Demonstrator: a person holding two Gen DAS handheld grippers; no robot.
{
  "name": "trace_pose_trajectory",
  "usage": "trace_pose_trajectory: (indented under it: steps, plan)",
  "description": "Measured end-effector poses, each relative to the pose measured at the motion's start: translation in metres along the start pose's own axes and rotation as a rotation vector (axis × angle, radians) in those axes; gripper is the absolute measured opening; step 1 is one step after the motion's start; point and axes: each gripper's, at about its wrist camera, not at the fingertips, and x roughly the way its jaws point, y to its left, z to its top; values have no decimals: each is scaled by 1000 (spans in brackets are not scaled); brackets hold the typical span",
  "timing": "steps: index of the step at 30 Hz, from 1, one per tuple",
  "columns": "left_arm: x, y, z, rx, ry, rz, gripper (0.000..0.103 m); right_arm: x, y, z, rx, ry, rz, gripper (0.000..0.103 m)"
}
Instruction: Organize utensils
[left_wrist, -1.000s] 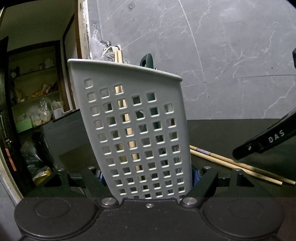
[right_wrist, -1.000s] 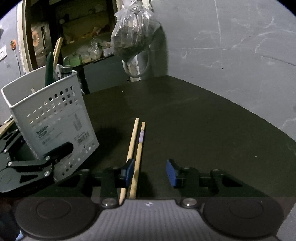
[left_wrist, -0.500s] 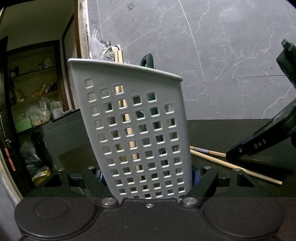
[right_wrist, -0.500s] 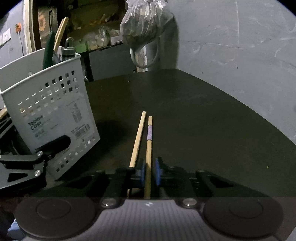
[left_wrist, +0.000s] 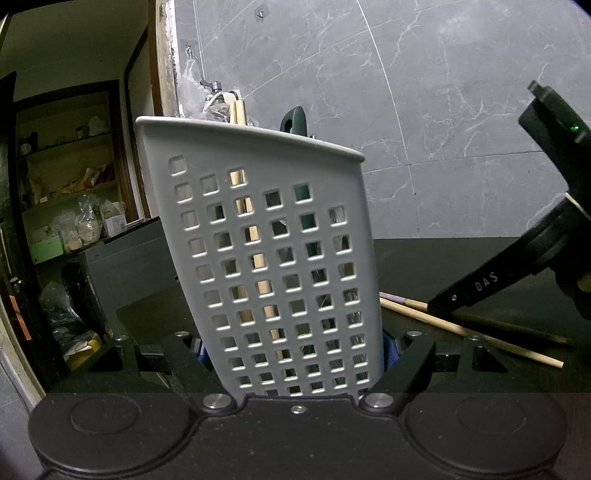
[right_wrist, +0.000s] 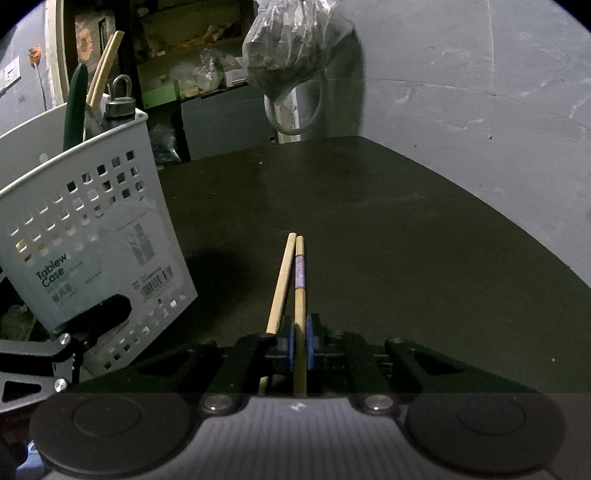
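Here the right gripper (right_wrist: 300, 345), angled downward, clamps one chopstick (right_wrist: 300, 291); the left gripper (left_wrist: 295, 350) grips the basket (left_wrist: 273, 258).

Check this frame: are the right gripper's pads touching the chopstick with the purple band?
Touching. In the right wrist view the right gripper has just closed, and its blue pads press both sides of the purple-banded chopstick; the plain chopstick lies outside the jaws.

Our left gripper (left_wrist: 295, 350) is black, with blue pads (left_wrist: 390, 354) on its two fingers. Round silver screws sit at the finger joints, and two big round black discs sit below them. Our right gripper (right_wrist: 300, 347) looks the same, with blue pads (right_wrist: 309, 345), silver screws and a ridged grey panel in the middle. White letters "DAS" mark one black finger.
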Motion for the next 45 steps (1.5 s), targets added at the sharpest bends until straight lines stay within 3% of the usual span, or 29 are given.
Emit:
trace_pose_trajectory:
  steps: [14, 16, 21, 23, 28, 30, 32, 37, 45]
  plan:
    - [0, 0, 0, 0, 0, 0, 80, 2, -3, 4, 29, 0, 5, 11]
    - [0, 0, 0, 0, 0, 0, 80, -1, -4, 4, 39, -9, 5, 21]
    - [0, 0, 0, 0, 0, 0, 80, -3, -7, 6, 62, -23, 46, 62]
    - [0, 0, 0, 0, 0, 0, 80, -2, -3, 6, 41, -12, 53, 64]
    - [0, 0, 0, 0, -1, 0, 80, 4, 11, 4, -49, 18, 6, 61]
    - [0, 0, 0, 0, -1, 0, 80, 4, 15, 4, -83, 18, -27, 45]
    - [0, 0, 0, 0, -1, 0, 80, 3, 16, 3, -88, 17, -23, 35]
    - [0, 0, 0, -1, -1, 0, 80, 0, 17, 0, -101, 13, -22, 18]
    - [0, 0, -1, -1, -1, 0, 80, -9, 18, -5, -113, 21, -15, 14]
